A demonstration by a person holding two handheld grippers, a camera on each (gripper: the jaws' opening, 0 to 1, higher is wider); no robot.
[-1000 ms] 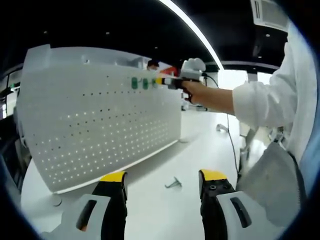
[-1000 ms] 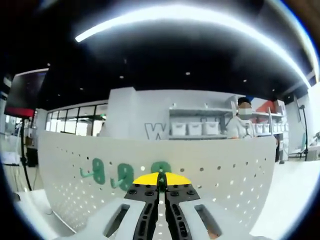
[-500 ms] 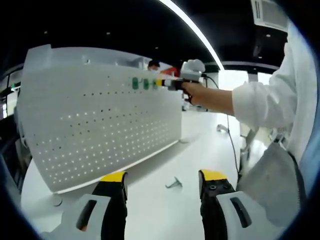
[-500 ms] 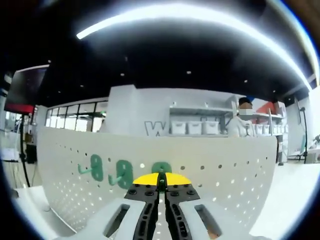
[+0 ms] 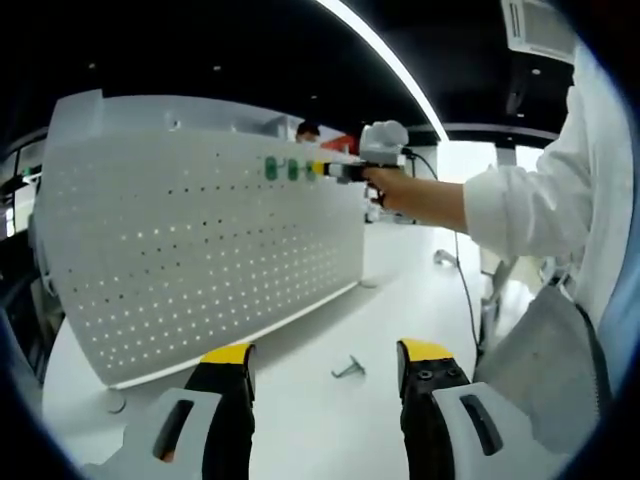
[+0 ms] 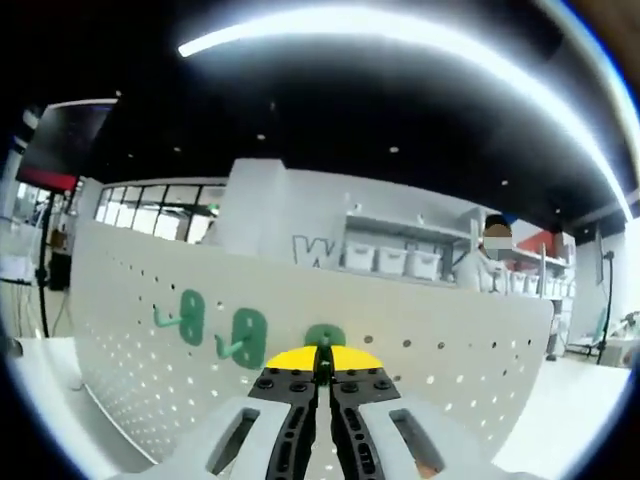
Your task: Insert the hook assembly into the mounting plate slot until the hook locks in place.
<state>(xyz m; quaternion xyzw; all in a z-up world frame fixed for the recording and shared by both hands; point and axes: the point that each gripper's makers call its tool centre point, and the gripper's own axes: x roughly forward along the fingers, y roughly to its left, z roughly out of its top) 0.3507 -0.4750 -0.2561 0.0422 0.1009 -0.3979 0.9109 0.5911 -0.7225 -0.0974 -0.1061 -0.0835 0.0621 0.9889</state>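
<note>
A white perforated mounting plate stands upright on the table. Two green hooks hang in its top row. In the right gripper view they sit at the left and just left of centre. My right gripper is shut on a third green hook, pressed against the plate; the left gripper view shows it in a hand at the plate's top right. My left gripper hangs open low over the table, holding nothing.
A small metal hook lies loose on the white table ahead of the left jaws. The person's white sleeve reaches across from the right. Behind the plate are shelves with bins and another person.
The right gripper view has tilted and crept closer to the plate, the third hook still in its jaws. In the left gripper view the right gripper edged slightly up. My left gripper stayed put.
</note>
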